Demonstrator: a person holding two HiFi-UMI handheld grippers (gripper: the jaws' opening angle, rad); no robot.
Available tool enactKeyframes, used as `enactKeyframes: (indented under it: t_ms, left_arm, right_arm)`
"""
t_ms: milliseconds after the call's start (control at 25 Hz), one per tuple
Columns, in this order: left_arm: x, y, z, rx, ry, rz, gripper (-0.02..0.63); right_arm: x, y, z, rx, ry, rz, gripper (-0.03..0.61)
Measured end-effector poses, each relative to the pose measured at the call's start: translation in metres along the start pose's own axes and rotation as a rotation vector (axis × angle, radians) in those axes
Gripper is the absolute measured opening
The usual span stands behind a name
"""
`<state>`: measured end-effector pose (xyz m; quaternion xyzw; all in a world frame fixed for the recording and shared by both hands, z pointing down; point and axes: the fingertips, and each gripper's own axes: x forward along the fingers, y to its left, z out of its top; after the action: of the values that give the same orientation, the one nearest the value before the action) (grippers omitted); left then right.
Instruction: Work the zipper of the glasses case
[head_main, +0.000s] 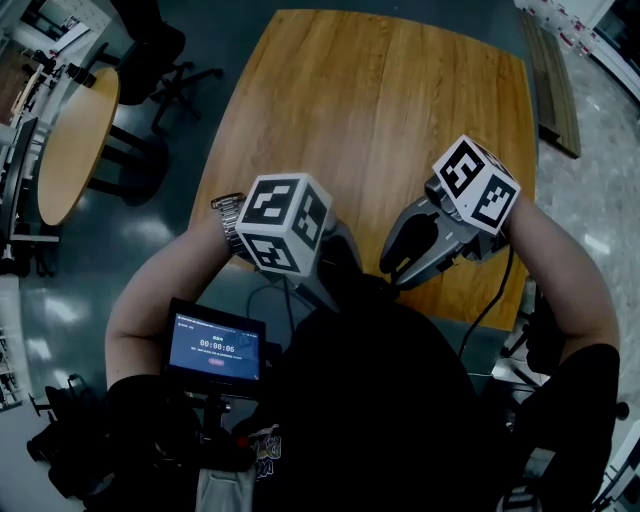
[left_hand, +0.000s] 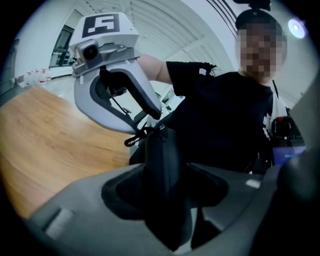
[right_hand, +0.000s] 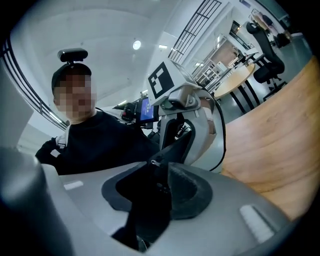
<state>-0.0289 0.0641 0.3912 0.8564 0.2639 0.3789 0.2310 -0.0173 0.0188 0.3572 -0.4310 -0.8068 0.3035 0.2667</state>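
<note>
- Left gripper (left_hand: 165, 195): clamped wide on the glasses case (left_hand: 162, 165), pads pressing its two broad sides.
- Right gripper (right_hand: 155, 192): closed as well, pinching the case's far end from the opposite side, with dark case material filling the gap right up against the ribbed pad (right_hand: 192, 192).
- In the left gripper view: black case standing on its narrow edge, long axis running straight out along the jaws, far tip aimed up at the right gripper's jaw tips and meeting them.
- Along the edge turned toward that camera: a thin seam line, running the length of the case.
- Just left of the far tip: a small black loop (left_hand: 131, 141), close beside the right gripper's jaws. Cannot tell whether pinched or free.
- In the head view: both grippers up in front of the chest, over the near edge of the wooden table (head_main: 380, 120), marker cubes on top, noses angled inward toward each other. Case hidden there beneath the person's head.
- Near left: small screen (head_main: 217, 347), glowing blue.
- Far left: round table (head_main: 75, 140), well apart from the action.
</note>
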Motion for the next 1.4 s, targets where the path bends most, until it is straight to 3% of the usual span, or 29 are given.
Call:
enactKeyframes:
  t_ms: [200,400,560,760,1040,1400]
  left_arm:
    - [0.002,-0.001,0.001,0.011,0.027,-0.005,0.247]
    - [0.001,-0.001,0.001,-0.014,-0.006,-0.019,0.245]
    - [0.001,0.0,0.0,-0.026,-0.016,-0.024,0.244]
    - [0.003,-0.003,-0.002,-0.021,0.013,-0.033,0.244]
    - [0.003,-0.004,-0.002,-0.02,0.028,-0.038,0.242]
    - [0.004,-0.004,-0.002,-0.049,0.016,-0.061,0.242]
  right_arm:
    - [0.011,-0.005,0.0,0.031,0.02,0.027,0.136]
    - [0.01,-0.005,0.0,0.012,0.025,0.013,0.051]
    - [0.009,0.003,0.002,0.012,0.022,0.053,0.06]
    - [0.007,-0.009,-0.002,0.024,0.041,0.015,0.14]
    - [0.017,-0.003,-0.004,0.047,0.06,0.062,0.131]
    - [0.015,0.0,0.002,0.015,0.063,0.039,0.102]
